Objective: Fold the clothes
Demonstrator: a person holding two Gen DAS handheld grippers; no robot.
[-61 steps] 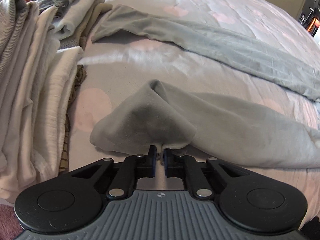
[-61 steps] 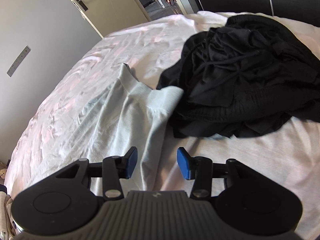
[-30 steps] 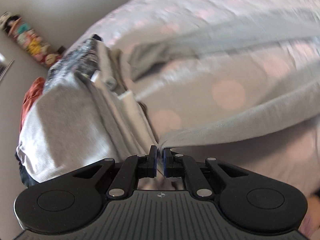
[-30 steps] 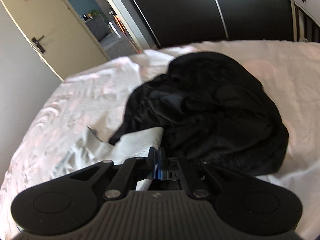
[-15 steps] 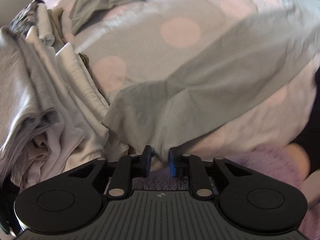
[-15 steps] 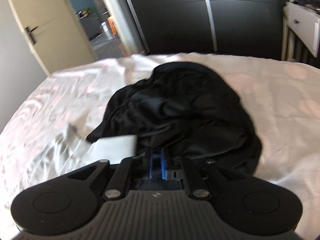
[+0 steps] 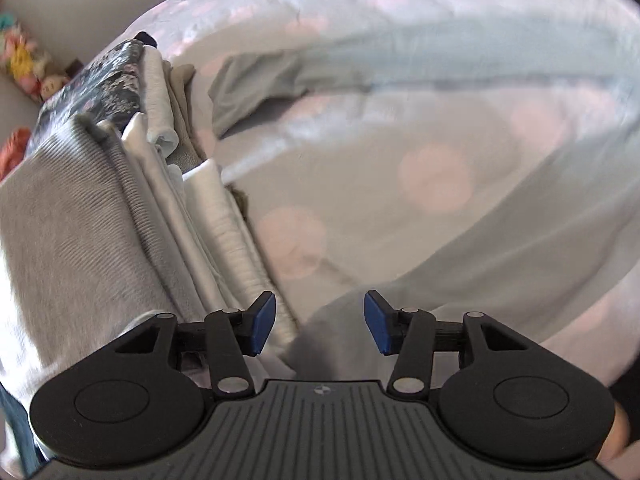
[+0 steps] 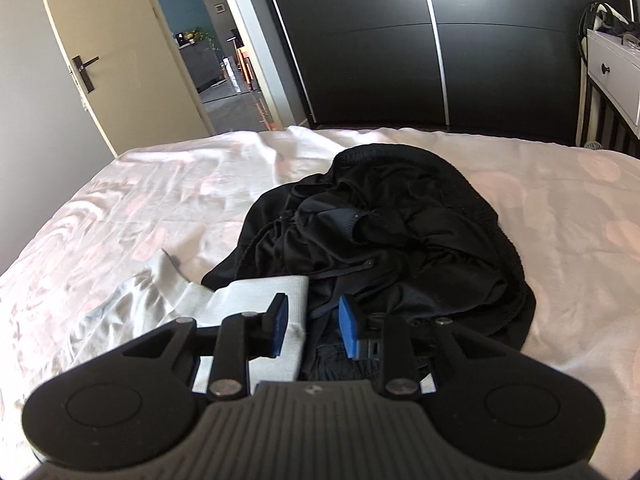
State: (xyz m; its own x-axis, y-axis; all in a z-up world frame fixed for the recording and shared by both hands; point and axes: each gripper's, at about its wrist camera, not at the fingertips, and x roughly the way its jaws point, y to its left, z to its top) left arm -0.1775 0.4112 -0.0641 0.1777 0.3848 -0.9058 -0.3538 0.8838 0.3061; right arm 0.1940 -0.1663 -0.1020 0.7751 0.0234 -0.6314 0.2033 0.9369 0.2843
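Your left gripper [image 7: 319, 327]: jaws wide apart, nothing between the blue pads [image 7: 264, 322]. It sits low over the near edge of the bed [image 7: 436, 148], just above an end of the pale grey garment [image 7: 500, 248]. That garment runs from under the gripper up & to the right across the spotted cover, then curves back along the far side in a long band; the left wrist view is motion-blurred, so edges aren't sharp. To the left of the gripper, touching the bed edge, is a stack of folded clothes [image 7: 120, 216]: grey ribbed piece nearest, white & cream layers beside it, a dark floral item at the far end.

Your right gripper [image 8: 311, 327]: jaws part open, moderate gap, not clamping anything. Ribbed waistband/cuff end of the pale grey garment [image 8: 256, 292] lies flat under & just left of the left pad; the cloth edge shows in the gap but can't tell if a pad touches it. Immediately right & beyond: a heap of black clothes [image 8: 400, 240], crumpled, drawcord visible, overlapping the grey piece's edge.

Background, right wrist view: open door [image 8: 108, 40], dark wardrobe [image 8: 400, 40], white drawer unit [image 8: 612, 68] at far right.
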